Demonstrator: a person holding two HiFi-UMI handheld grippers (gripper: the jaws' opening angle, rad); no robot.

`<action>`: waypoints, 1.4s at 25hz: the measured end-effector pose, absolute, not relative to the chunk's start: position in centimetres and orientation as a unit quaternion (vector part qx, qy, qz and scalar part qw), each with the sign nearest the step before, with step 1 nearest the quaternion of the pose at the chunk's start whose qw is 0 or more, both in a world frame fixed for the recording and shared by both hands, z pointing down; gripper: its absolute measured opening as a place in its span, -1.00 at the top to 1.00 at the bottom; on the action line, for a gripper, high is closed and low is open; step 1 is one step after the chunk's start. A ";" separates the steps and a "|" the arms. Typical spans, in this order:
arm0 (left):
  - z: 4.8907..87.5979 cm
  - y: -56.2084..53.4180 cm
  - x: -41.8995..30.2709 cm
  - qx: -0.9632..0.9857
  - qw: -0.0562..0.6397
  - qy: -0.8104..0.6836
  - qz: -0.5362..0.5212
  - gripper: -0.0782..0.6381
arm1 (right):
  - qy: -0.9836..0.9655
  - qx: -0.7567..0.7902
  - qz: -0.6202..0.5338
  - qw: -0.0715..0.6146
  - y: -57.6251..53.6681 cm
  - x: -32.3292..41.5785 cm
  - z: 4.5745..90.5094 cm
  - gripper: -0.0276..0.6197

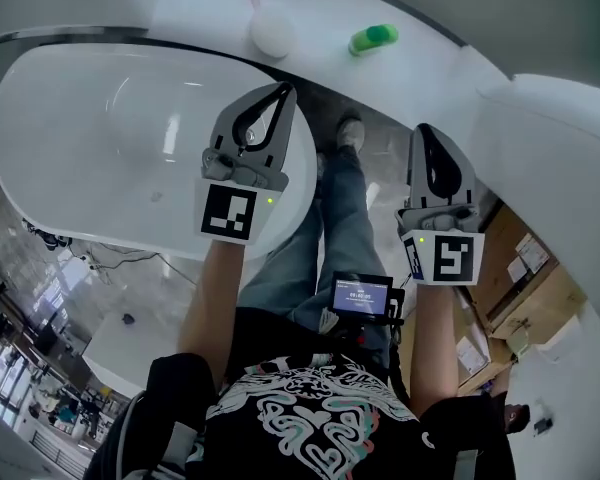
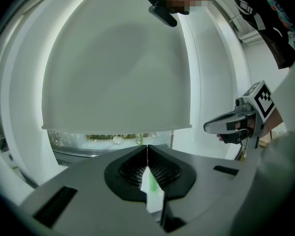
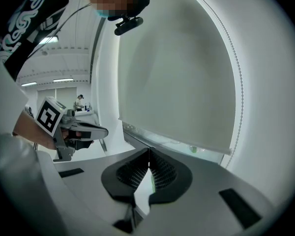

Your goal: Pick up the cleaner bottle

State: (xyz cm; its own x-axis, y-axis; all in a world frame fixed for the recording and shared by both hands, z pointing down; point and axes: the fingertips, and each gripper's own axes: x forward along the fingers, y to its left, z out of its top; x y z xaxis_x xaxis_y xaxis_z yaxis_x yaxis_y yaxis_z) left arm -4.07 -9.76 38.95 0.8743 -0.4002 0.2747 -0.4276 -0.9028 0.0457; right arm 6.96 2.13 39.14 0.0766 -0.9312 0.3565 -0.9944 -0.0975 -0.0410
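The cleaner bottle (image 1: 373, 38) is small and green and lies on its side on the white ledge at the top of the head view. My left gripper (image 1: 285, 90) hangs over the rim of the white basin (image 1: 100, 138), shut and empty, well short of the bottle. My right gripper (image 1: 423, 131) is level with it to the right, also shut with nothing held. In the left gripper view the jaws (image 2: 147, 149) meet in a thin line, and a green sliver (image 2: 151, 185) shows through the gap below them. The right gripper view shows its jaws (image 3: 148, 154) pressed together too.
A white round object (image 1: 273, 33) with a pink handle sits on the ledge left of the bottle. Cardboard boxes (image 1: 520, 268) stand at the right. The person's legs and feet (image 1: 345, 138) are between the grippers. A grey roller blind (image 2: 118, 68) fills both gripper views.
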 end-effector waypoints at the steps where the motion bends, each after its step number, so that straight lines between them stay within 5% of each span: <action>1: 39.2 -9.7 -3.9 0.967 0.054 -0.214 0.130 0.73 | -0.663 0.726 0.148 0.107 2.1 7.2 39.4 0.83; 35: 51.7 -10.7 2.0 0.970 0.020 -0.127 0.208 0.73 | -0.676 0.704 0.178 0.123 -2.5 9.5 50.0 0.83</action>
